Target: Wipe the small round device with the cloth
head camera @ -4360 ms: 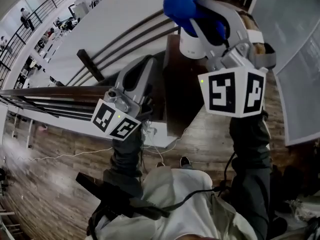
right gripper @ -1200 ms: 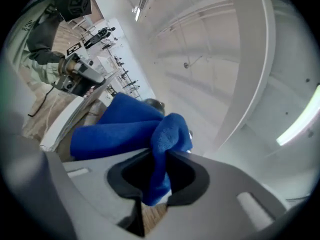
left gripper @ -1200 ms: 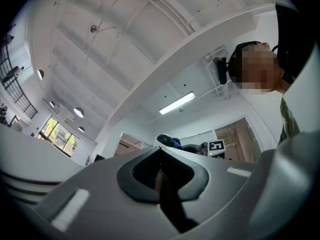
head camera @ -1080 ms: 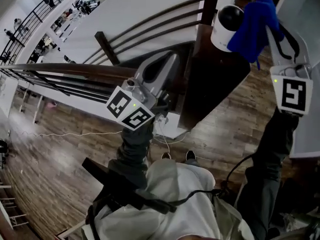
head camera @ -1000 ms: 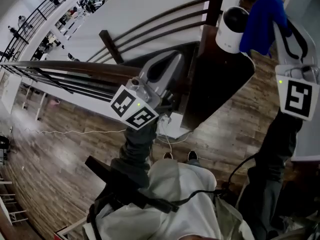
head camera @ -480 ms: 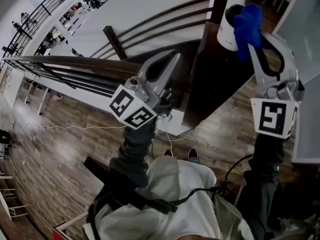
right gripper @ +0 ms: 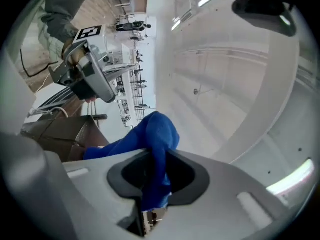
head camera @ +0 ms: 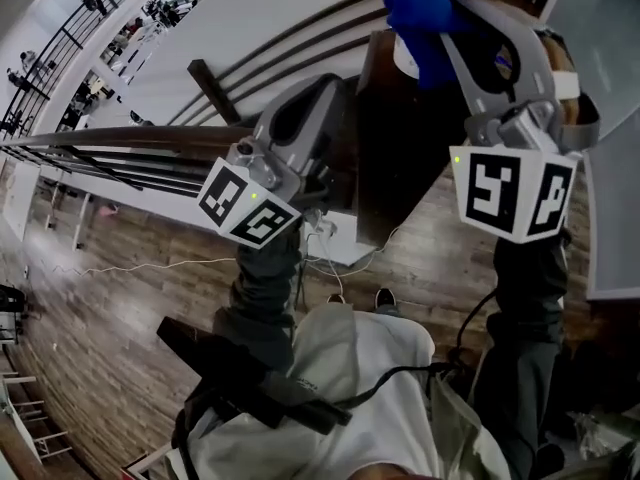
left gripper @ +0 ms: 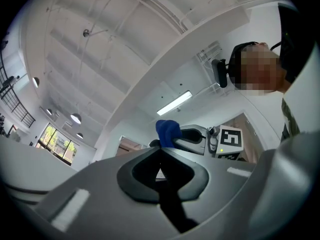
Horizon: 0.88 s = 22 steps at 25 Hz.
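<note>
My right gripper is shut on a blue cloth. The cloth lies bunched over the small round white device, so only a sliver of the device's white body shows under it. The device stands on a dark wooden top. In the right gripper view the blue cloth hangs pinched between the jaws of the right gripper. My left gripper stays to the left of the device with its jaws shut and nothing in them. In the left gripper view, the left gripper faces the blue cloth.
A dark handrail and slanted rails run to the left of the wooden top. White cables hang below it, above a wood-plank floor. A pale panel stands at the right edge. The person's legs fill the bottom of the view.
My right gripper has carried the cloth leftward from beside the device onto it, and the device's dark face is now covered. The left gripper has hardly moved.
</note>
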Available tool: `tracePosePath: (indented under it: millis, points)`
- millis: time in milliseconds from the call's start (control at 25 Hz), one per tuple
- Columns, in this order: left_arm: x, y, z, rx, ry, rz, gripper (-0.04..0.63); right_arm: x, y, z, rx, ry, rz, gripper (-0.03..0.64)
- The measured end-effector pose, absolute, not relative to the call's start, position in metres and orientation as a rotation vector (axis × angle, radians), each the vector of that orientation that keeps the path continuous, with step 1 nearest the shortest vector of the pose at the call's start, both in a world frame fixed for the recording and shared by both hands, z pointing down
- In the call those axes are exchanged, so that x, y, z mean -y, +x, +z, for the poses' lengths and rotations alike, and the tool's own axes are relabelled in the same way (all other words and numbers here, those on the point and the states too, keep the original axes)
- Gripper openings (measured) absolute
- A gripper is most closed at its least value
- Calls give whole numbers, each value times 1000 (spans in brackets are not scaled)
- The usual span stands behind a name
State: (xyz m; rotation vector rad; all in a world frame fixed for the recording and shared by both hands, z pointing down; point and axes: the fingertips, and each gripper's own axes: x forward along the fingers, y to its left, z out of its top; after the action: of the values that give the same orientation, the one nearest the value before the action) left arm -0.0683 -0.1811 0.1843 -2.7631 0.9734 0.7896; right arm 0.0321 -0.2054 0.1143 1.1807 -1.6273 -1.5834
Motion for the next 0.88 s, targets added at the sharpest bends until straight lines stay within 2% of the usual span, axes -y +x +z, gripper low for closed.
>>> tracePosePath:
  millis: [520,760,880]
  points:
    - [174,-60,168,-902,-2744,783,0,195,3,192,1548,990,-1532,77]
    - [181,-67,171,-946,-2719,843,0,191,-7,152,1315,1045,-1714,77]
    - [182,-73,166,-966,-2702,872,1,205,-19,154,1303,1000,-1691,77]
